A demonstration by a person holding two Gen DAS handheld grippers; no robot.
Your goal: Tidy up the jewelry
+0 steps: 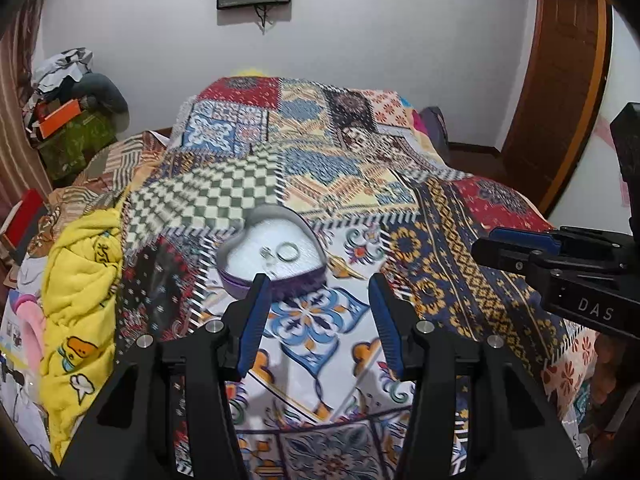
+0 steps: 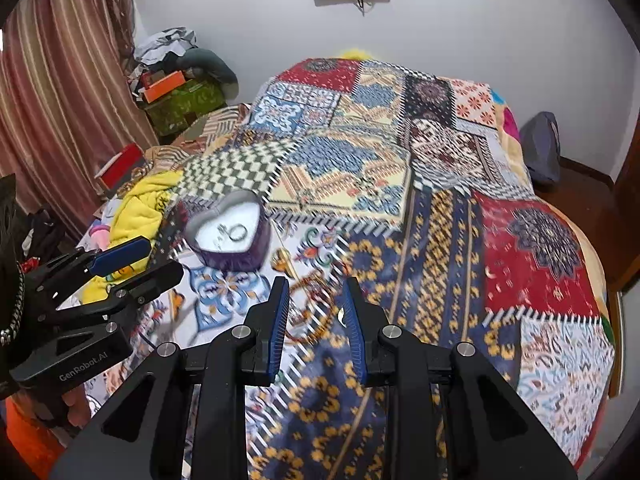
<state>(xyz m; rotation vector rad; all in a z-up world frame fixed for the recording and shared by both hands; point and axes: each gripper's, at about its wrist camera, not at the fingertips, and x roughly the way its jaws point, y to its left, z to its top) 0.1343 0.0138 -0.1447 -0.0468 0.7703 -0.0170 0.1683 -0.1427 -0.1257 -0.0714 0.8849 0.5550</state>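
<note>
A heart-shaped purple box with a white lining lies open on the patchwork bedspread. In it lie a silver ring and a smaller sparkly piece. My left gripper is open and empty, just in front of the box. In the right wrist view the box is at the left. My right gripper is open above a beaded bracelet on the bedspread; a gold piece lies beyond it. The right gripper also shows in the left wrist view.
A yellow printed cloth lies bunched at the bed's left side. A red box sits farther left. Clutter is piled in the far left corner. A wooden door stands at the right.
</note>
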